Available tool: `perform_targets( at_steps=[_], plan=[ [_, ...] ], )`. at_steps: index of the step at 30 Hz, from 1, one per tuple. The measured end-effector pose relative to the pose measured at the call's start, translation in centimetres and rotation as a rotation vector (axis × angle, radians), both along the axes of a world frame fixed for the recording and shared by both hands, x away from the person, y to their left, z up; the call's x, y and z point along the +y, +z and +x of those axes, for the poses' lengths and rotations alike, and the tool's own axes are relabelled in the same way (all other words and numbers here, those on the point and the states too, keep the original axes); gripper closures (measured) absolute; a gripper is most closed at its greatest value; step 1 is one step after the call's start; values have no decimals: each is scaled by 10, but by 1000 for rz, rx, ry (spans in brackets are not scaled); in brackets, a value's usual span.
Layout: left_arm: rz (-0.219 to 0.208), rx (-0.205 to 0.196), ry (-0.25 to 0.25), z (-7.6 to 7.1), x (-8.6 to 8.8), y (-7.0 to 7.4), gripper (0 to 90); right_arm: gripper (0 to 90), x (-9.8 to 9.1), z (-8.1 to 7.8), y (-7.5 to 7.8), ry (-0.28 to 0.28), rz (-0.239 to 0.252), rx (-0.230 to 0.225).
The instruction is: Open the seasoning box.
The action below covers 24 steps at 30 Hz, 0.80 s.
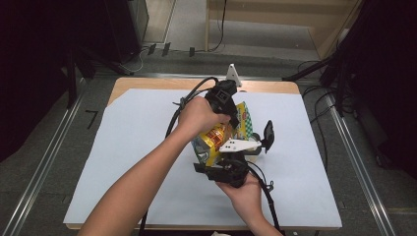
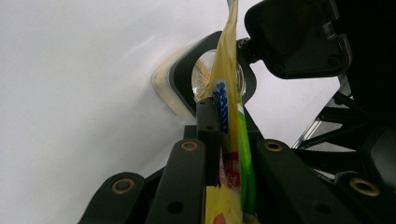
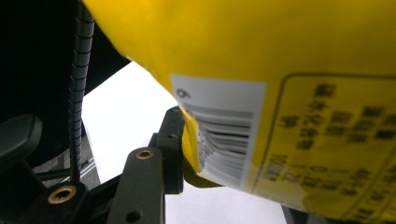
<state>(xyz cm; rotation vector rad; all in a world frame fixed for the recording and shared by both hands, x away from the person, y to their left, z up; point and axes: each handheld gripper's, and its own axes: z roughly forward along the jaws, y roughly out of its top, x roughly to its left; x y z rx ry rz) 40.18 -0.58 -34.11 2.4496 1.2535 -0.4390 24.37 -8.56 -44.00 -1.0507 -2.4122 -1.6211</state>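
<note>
A yellow snack bag hangs over the middle of the white sheet, held between both grippers. My left gripper comes down from above and is shut on the bag's flat green-and-yellow edge. My right gripper reaches in from the near side at the bag's lower end. In the right gripper view its left finger presses into the bag's barcode side, and the bag hides the other jaw. Under the bag stands a clear container with a black rim, with something pale yellow inside.
The white sheet covers most of a wooden table, with bare room left and right of the hands. Cables trail from both grippers. Dark stands and metal rails flank the table.
</note>
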Motion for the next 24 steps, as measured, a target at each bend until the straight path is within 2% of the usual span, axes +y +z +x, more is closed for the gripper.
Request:
perform_targets(
  at_steps=[24],
  plan=[
    [-16, 12, 3, 0, 3, -1, 860, 635, 1, 0, -1, 8, -7, -9]
  ],
)
